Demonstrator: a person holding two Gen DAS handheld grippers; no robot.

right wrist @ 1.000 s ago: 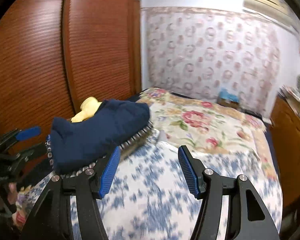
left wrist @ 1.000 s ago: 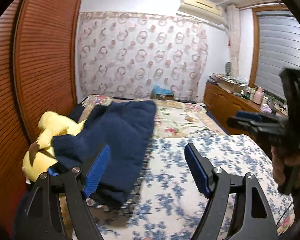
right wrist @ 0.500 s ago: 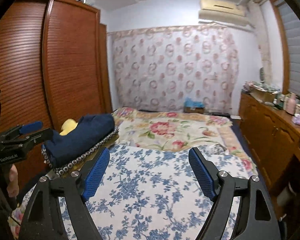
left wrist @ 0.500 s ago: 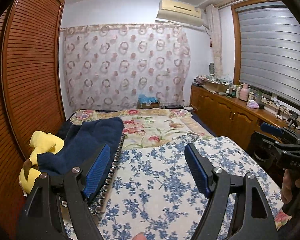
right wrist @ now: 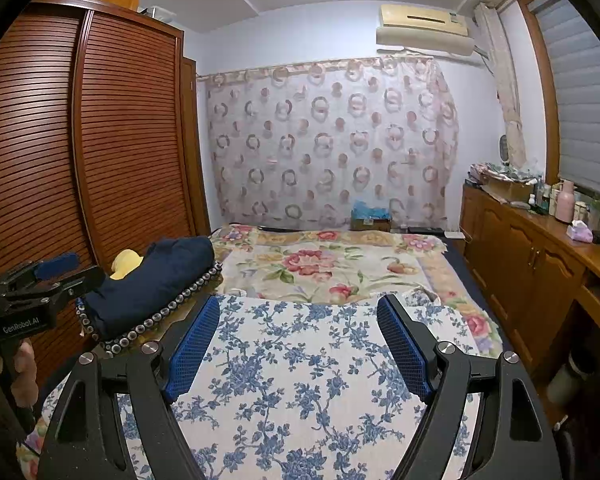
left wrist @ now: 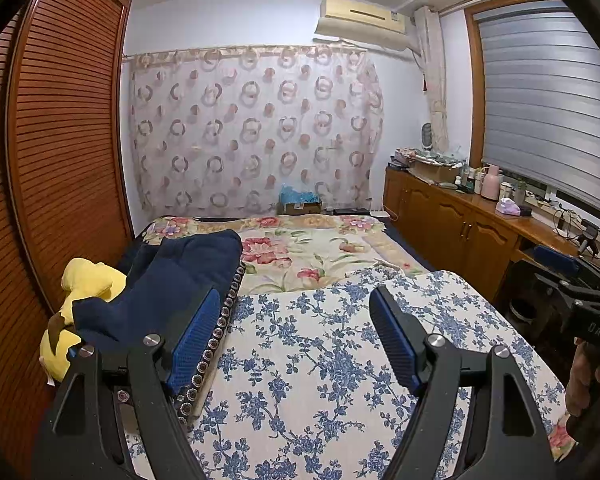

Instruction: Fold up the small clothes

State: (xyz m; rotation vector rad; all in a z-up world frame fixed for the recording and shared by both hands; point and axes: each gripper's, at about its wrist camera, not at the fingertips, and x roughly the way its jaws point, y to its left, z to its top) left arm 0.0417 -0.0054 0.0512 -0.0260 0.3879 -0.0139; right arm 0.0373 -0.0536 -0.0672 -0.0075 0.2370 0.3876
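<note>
A dark navy garment (left wrist: 176, 276) lies heaped at the left side of the bed, over a bead-trimmed cushion; it also shows in the right wrist view (right wrist: 160, 276). My left gripper (left wrist: 296, 312) is open and empty, held above the blue-flowered bedspread (left wrist: 312, 356), to the right of the garment. My right gripper (right wrist: 300, 320) is open and empty above the same bedspread (right wrist: 300, 380). The right gripper shows at the right edge of the left view (left wrist: 576, 280), and the left gripper at the left edge of the right view (right wrist: 48, 276).
A yellow plush toy (left wrist: 80, 292) lies beside the garment against the wooden louvred wardrobe (left wrist: 60, 140). A rose-patterned blanket (left wrist: 300, 248) covers the far bed. A wooden sideboard (left wrist: 460, 224) with clutter runs along the right wall under the window blind. A curtain (left wrist: 252, 128) hangs behind.
Both grippers have pulled back and up from the navy garment, so the views now take in the whole room. Both stay open and empty.
</note>
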